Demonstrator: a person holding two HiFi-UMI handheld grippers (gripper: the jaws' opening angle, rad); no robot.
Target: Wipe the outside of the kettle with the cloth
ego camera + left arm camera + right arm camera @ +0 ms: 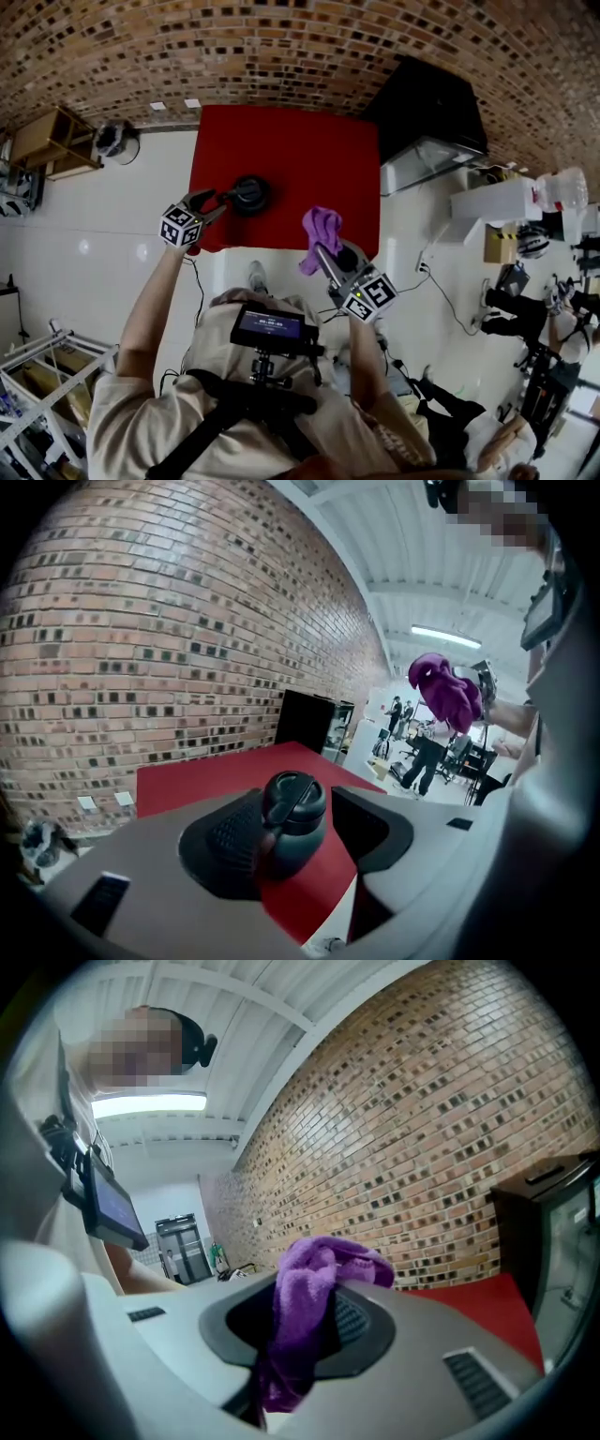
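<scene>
Fluffy terry cloth (305, 1297); smooth, faintly glossy kettle (292, 829), perhaps plastic.

Lighting is bright and even in all three views, and comes from overhead. A ceiling strip light (150, 1103) burns out to white in the right gripper view; a second ceiling light (445, 635) shows in the left gripper view. The glossy white floor (112, 206) carries small glare spots. Shadows are soft. Fisheye distortion bows the brick wall (281, 47), and the corners are darkly vignetted. The bodies of the left gripper (302, 832) and the right gripper (305, 1321) are out of focus close to the lens.
</scene>
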